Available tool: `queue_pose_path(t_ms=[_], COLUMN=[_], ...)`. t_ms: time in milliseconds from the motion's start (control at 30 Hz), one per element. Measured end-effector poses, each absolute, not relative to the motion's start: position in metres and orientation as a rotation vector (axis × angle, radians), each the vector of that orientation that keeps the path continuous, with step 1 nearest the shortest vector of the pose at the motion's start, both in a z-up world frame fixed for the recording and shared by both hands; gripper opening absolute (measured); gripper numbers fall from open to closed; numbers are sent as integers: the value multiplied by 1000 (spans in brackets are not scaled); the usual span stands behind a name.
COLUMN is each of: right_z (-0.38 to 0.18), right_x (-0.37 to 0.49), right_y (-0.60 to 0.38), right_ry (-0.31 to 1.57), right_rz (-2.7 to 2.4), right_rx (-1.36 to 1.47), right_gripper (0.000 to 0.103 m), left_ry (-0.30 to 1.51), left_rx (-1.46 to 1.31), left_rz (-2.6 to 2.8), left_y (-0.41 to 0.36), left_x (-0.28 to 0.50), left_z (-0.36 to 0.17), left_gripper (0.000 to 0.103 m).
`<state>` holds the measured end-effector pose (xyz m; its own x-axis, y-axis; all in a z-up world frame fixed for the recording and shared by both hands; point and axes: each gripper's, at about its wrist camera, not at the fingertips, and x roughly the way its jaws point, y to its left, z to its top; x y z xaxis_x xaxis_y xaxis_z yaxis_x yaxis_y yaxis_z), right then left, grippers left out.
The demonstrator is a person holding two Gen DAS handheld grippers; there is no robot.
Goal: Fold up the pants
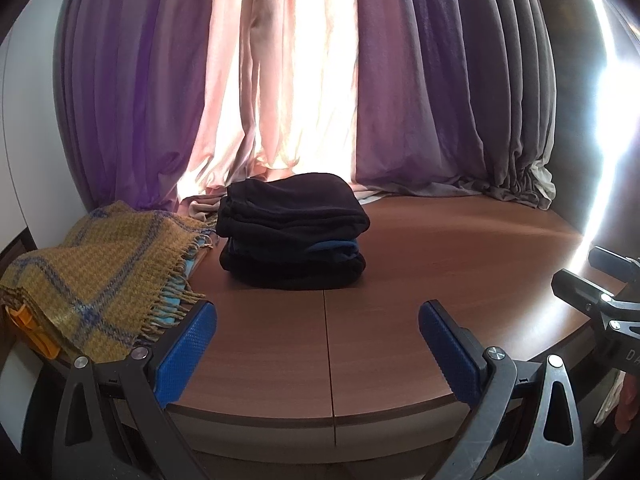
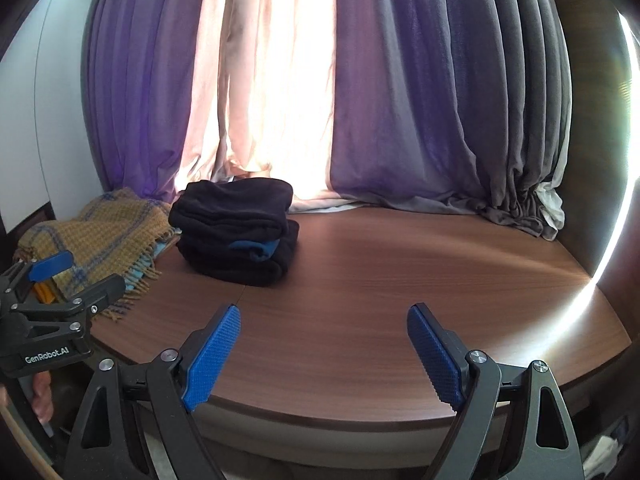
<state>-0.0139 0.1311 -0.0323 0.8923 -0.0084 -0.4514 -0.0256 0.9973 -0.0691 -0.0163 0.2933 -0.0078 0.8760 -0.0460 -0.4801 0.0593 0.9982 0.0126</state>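
A stack of folded dark pants (image 1: 292, 232) lies on the brown wooden table (image 1: 440, 260), with a blue layer showing in the middle of the pile. It also shows in the right wrist view (image 2: 236, 232). My left gripper (image 1: 318, 320) is open and empty, held over the table's front edge, well short of the stack. My right gripper (image 2: 324, 324) is open and empty, also at the front edge, to the right of the stack. The left gripper's body (image 2: 52, 304) shows at the left of the right wrist view.
A yellow and blue plaid fringed blanket (image 1: 92, 276) lies at the table's left, next to the stack. Purple and pink curtains (image 1: 280, 80) hang behind the table. An orange object (image 1: 36, 332) sticks out under the blanket.
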Motion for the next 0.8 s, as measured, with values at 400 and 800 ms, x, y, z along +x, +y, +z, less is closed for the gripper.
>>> queue_pose_path(t_ms=[400, 800], right_z=[-34, -35], right_x=[-17, -19], right_y=[129, 128], right_ry=[470, 469], right_rz=[10, 2], right_rx=[-76, -80], right_gripper=[86, 86], left_ry=[509, 510], left_rx=[28, 33], left_rz=[-57, -60], left_y=[291, 288], left_x=[-17, -16], left_z=[-7, -8], left_gripper=[103, 103])
